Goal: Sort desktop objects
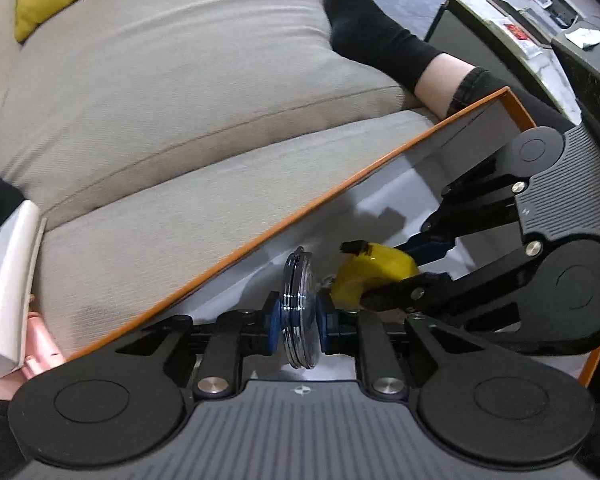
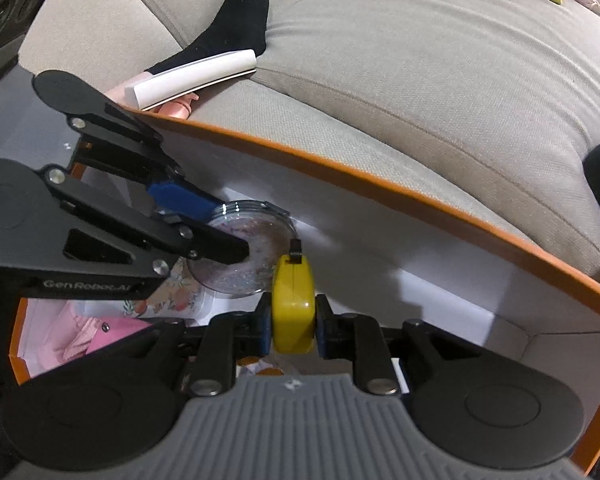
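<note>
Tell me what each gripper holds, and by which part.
Left gripper holds a clear round disc on edge, pads on its flat faces. Right gripper holds a yellow tape measure by its flat sides.

My left gripper [image 1: 299, 322] and right gripper [image 2: 293, 322] are built alike: matte black linkage arms pinned with silver screws, round black hubs at either side, a ribbed grey body with a small white emblem, and blue pads [image 2: 182, 199] on the fingertips. White "GenRobot.AI" lettering runs along one arm. I wear a black sock [image 1: 374, 28] and dark trousers.
</note>
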A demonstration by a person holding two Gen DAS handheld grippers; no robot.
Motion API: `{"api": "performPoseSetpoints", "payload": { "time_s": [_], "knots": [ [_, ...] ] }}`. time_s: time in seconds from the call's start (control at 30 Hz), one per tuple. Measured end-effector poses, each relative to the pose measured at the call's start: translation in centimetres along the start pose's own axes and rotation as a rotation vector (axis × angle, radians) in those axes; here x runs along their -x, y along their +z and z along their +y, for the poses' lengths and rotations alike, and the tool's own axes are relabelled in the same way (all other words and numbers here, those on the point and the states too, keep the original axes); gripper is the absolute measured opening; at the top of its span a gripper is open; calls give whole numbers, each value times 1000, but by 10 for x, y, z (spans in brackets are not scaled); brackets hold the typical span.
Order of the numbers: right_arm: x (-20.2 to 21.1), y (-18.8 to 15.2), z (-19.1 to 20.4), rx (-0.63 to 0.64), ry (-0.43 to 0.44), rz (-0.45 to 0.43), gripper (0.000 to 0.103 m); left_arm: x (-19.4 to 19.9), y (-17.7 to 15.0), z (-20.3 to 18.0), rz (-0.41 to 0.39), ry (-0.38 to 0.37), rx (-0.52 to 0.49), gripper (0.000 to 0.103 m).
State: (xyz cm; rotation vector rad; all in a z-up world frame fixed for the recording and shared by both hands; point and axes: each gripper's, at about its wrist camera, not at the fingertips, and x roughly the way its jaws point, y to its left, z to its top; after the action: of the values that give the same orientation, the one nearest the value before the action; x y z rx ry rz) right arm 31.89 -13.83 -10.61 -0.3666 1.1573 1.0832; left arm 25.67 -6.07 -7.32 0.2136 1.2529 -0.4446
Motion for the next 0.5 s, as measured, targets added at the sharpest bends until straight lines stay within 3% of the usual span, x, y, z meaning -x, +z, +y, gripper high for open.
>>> {"api": "performPoseSetpoints", "payload": {
  "time_s": [0.17,0.5],
  "knots": [
    [0,-1,2,3,-10,1,22,13,-6,6,-28,40,13,25],
    [-4,-5,11,-18,-14,5,22,50,-27,16,-138,-1,49,25]
  ]
}}
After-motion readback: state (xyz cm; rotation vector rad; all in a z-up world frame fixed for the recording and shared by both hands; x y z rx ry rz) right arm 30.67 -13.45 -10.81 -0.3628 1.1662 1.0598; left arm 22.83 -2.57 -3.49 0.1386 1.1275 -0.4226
